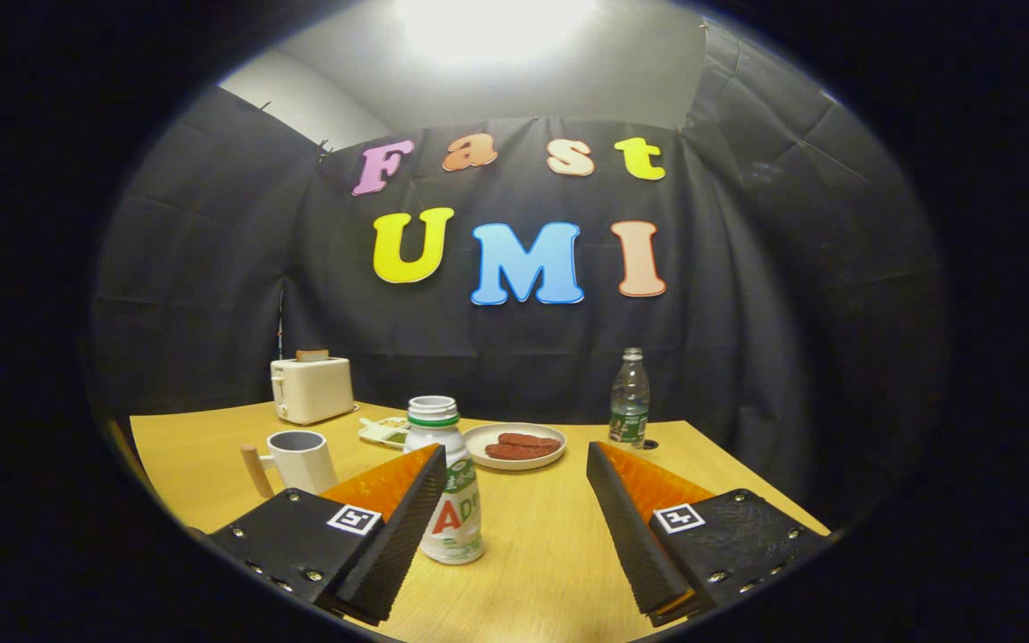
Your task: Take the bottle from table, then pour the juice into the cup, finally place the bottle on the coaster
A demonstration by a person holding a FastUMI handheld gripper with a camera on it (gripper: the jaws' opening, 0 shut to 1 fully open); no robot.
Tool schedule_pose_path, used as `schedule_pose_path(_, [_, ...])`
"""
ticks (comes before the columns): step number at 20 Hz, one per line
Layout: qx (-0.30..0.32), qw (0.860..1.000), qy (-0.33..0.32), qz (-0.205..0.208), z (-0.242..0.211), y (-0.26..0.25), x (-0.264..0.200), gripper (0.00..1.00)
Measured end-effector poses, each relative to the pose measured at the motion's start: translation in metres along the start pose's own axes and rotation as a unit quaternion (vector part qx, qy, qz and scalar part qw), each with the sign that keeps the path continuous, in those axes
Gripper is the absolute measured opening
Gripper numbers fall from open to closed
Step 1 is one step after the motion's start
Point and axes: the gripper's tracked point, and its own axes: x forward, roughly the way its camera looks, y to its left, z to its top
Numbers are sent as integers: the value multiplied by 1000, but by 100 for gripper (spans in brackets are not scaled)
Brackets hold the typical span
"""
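1. From where I'm driving this, the gripper (514,513) has its fingers spread wide apart, gripping nothing. The juice bottle (450,482) stands upright on the table (550,554) in the lower middle of the frame, just inside the left finger; I can't tell if it touches it.

2. Handling guess: small white plastic bottle, cap already off, mouth open – so it's light, but any tilt on pickup spills juice. The body looks smooth and probably a bit slippery, and thin plastic may give if squeezed hard. I'd close on the labelled mid-body, below the green neck ring, and keep it dead vertical.

3. The cup (300,460) with the wooden handle sits lower left of centre, beyond the left finger. I can't pick out a coaster for sure – maybe the small dark spot by the water bottle (630,399), right of centre.

4. Writing: a big red "A" and part of another letter on the juice label; the rest is too small. The water bottle label is unreadable.

5. Also around: a toaster (311,388) at left and a plate (514,446) of food mid-frame.
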Motion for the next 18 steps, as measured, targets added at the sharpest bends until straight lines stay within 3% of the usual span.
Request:
schedule_pose_path(5, [23, 999, 8, 37, -16, 35, 15, 95])
schedule_pose_path(18, [11, 998, 55, 38, -61, 55, 72, 96])
